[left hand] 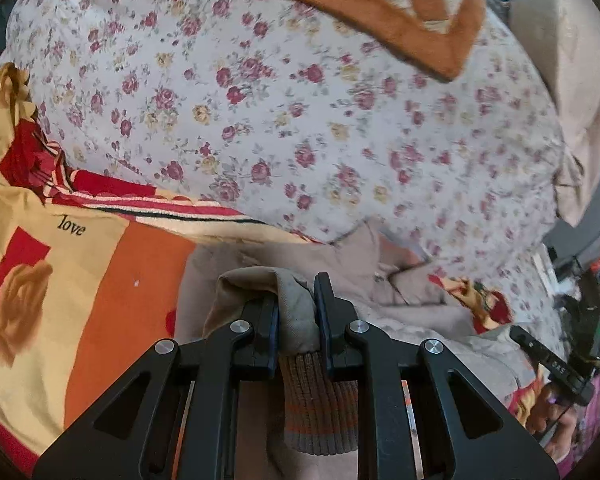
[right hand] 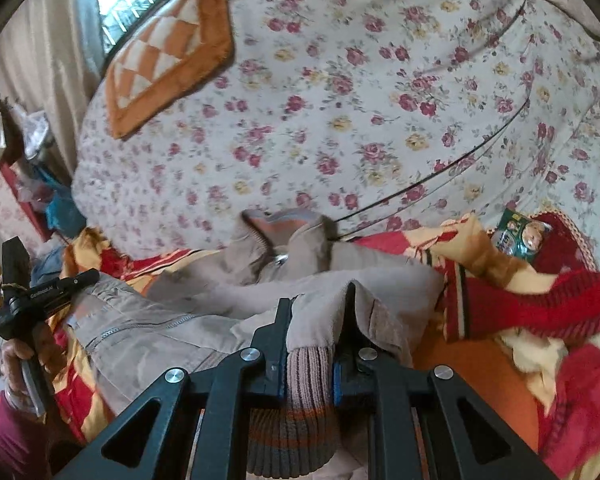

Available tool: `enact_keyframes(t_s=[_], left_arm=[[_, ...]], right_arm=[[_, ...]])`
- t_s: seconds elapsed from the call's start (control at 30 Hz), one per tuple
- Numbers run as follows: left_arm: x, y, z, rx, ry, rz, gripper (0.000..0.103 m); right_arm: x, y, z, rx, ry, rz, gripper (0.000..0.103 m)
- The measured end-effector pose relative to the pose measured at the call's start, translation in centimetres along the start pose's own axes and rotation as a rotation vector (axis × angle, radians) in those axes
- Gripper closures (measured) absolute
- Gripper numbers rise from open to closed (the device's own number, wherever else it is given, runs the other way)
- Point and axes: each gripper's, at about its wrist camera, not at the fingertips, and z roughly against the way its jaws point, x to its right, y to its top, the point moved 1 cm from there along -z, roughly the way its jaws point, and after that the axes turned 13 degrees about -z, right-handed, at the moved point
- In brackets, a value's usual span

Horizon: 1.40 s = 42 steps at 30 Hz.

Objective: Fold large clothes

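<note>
On the left lies the yellow, orange and red blanket (left hand: 60, 272) with the word "love" on it. It is flat and bare there, with room to move. Beyond it the flowered sheet (left hand: 280, 120) is spread wide and mostly bare. An orange checked cloth (left hand: 360, 4) lies at its far edge.

The beige jacket (right hand: 220, 280) lies in the middle, on the blanket, near where the flowered sheet starts. Its collar (right hand: 284, 232) points to the sheet.

The left gripper (left hand: 296, 304) has its jaws pressed together on a fold of the jacket, by a ribbed striped cuff (left hand: 320, 404). The right gripper (right hand: 320, 312) is also clamped tight on jacket cloth, by the other ribbed cuff (right hand: 300, 420).

On the right the blanket bunches up with a red knitted cloth (right hand: 540, 300), so there is less room. A small green packet (right hand: 520, 232) lies by that edge.
</note>
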Motion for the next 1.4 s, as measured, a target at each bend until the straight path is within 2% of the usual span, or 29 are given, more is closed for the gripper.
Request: enact_keyframes(t_s=[0.17, 0.23, 0.27, 0.3, 0.33, 0.37, 0.43, 0.47, 0.53, 0.6, 0.7, 0.73, 0.8, 0.87, 0.97, 1.03, 1.07, 1.13, 1.23, 1.3, 1.37, 1.4], left_arm=[[-1.1, 1.1, -5.0, -0.049, 0.038, 0.023, 0.088], [-1.5, 1.3, -7.4, -0.099, 0.047, 0.029, 0.088], [-1.8, 1.3, -8.5, -0.13, 0.058, 0.034, 0.087], [-2.0, 1.3, -9.4, -0.159, 0.062, 0.042, 0.084], [-2.3, 1.1, -10.2, -0.186, 0.053, 0.057, 0.078], [-2.5, 1.0, -10.5, -0.195, 0.04, 0.071, 0.075], [-2.7, 1.2, -10.0, -0.181, 0.015, 0.078, 0.053], [-2.7, 1.2, -9.6, -0.167, 0.004, 0.077, 0.047], [-2.9, 1.5, -8.1, -0.133, -0.003, 0.088, 0.032], [-2.9, 1.7, -6.2, -0.096, 0.003, 0.091, 0.027], [-2.3, 1.0, -3.8, -0.069, 0.015, 0.062, 0.026], [-2.1, 0.4, -3.3, -0.079, 0.029, 0.05, 0.026], [-1.5, -1.3, -2.7, -0.106, 0.055, 0.029, 0.026], [-1.0, -3.1, -2.9, -0.147, 0.092, 0.015, 0.026], [-1.0, -5.9, -3.4, -0.192, 0.145, 0.003, 0.026], [-1.2, -7.0, -3.7, -0.186, 0.154, 0.003, 0.025], [-1.3, -7.2, -3.9, -0.182, 0.157, 0.012, 0.025], [-1.4, -7.3, -4.4, -0.187, 0.151, 0.024, 0.026], [-1.1, -7.0, -4.4, -0.166, 0.166, 0.027, 0.026], [-1.0, -6.8, -4.2, -0.151, 0.164, 0.028, 0.026], [-1.0, -6.6, -4.2, -0.144, 0.16, 0.022, 0.026], [-1.1, -6.5, -4.1, -0.139, 0.16, 0.018, 0.026]], right_arm=[[1.2, 2.2, -4.4, -0.024, -0.041, -0.042, 0.089], [2.1, 3.0, -6.8, -0.045, -0.057, -0.073, 0.088], [2.5, 3.2, -7.8, -0.062, -0.065, -0.085, 0.085], [2.9, 3.4, -9.1, -0.088, -0.075, -0.097, 0.075], [3.4, 3.4, -10.0, -0.11, -0.079, -0.108, 0.066], [3.7, 3.5, -10.4, -0.113, -0.076, -0.12, 0.064], [3.9, 3.7, -9.4, -0.073, -0.072, -0.136, 0.055], [3.9, 3.9, -8.6, -0.048, -0.065, -0.144, 0.052], [4.2, 4.2, -6.3, 0.009, -0.053, -0.167, 0.049], [3.9, 4.0, -4.1, 0.035, -0.028, -0.172, 0.049], [1.9, 2.5, -2.2, 0.019, 0.04, -0.088, 0.049], [0.9, 1.6, -2.4, -0.003, 0.028, -0.035, 0.049], [-0.6, 0.1, -4.1, -0.048, -0.042, 0.049, 0.049], [-0.9, -1.1, -7.4, -0.1, -0.148, 0.101, 0.049], [0.7, -1.8, -12.7, -0.183, -0.294, 0.079, 0.049], [0.4, -1.4, -12.7, -0.153, -0.33, 0.05, 0.049], [-0.2, -1.2, -12.1, -0.135, -0.312, 0.036, 0.049], [-2.1, -1.2, -10.7, -0.121, -0.217, 0.029, 0.047], [-6.4, -2.0, -10.8, -0.124, -0.167, 0.118, 0.029], [-8.5, -2.6, -12.5, -0.147, -0.167, 0.182, 0.029], [-9.6, -3.2, -15.6, -0.188, -0.211, 0.228, 0.031], [-9.6, -3.5, -17.2, -0.206, -0.248, 0.234, 0.047]])
